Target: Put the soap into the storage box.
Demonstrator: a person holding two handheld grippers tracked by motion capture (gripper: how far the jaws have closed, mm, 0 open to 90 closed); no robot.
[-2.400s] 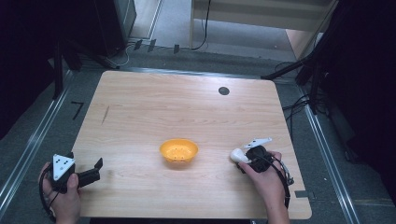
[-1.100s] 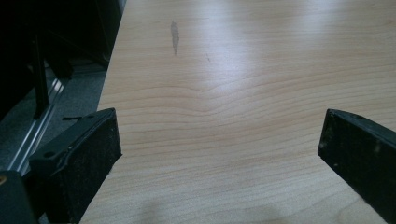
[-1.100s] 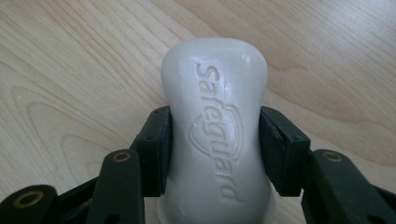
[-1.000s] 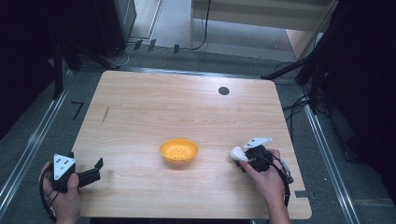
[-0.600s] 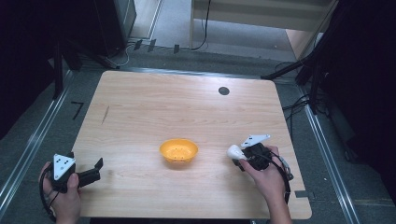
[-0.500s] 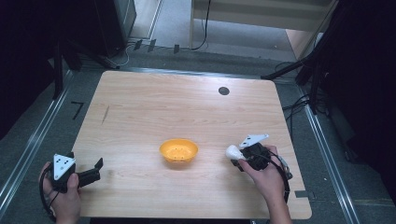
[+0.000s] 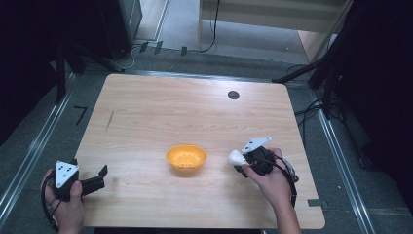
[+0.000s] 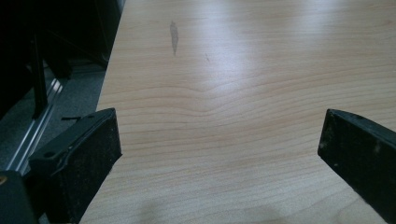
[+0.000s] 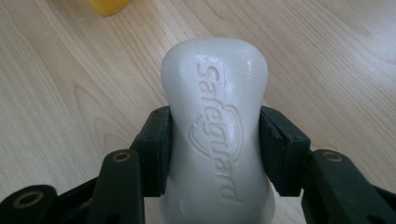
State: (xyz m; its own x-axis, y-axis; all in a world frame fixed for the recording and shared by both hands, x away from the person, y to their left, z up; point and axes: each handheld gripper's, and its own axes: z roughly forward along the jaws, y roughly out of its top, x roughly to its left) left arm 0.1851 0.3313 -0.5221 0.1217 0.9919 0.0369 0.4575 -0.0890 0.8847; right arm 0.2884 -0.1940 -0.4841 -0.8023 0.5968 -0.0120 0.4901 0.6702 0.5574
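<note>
One right hand-held gripper (image 9: 215, 154) pinching white soap bar (image 9: 215, 116) (waist-gripped); left hand-held gripper (image 8: 219, 154) spread

open tabletop (image 7: 146, 122) – only bowl (image 7: 186, 158) obstructs

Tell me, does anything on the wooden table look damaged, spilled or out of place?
Nothing is spilled or broken. The light wooden table has a dark smear near its left edge. The right gripper holds the white soap bar squarely, beside the upright orange bowl.
</note>
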